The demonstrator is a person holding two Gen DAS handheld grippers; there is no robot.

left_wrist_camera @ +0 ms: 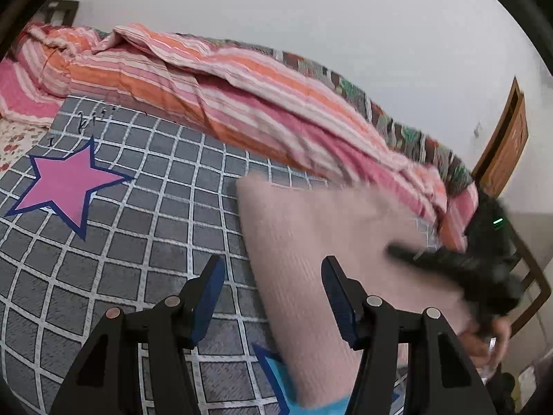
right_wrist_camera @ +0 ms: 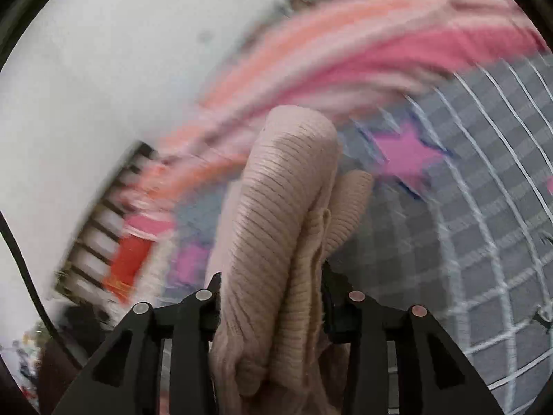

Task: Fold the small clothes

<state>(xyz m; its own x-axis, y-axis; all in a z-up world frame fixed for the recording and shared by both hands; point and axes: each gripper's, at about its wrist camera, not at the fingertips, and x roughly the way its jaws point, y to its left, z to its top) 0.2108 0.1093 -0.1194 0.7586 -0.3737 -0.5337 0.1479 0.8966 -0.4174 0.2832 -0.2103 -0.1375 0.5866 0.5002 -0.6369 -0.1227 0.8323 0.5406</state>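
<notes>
Garment (right_wrist_camera: 276,228), beige ribbed knit, clamped in right gripper (right_wrist_camera: 271,283); left gripper (left_wrist_camera: 273,269) wide over grey checked sheet (left_wrist_camera: 138,207).

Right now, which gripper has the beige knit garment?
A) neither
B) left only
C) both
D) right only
D: the right gripper has bunched folds of the beige knit garment pinched between its fingers, while the left gripper is open with nothing in it.

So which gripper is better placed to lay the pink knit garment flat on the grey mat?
Right gripper: it already clamps the pink knit garment. Left gripper is open, holding nothing.
</notes>
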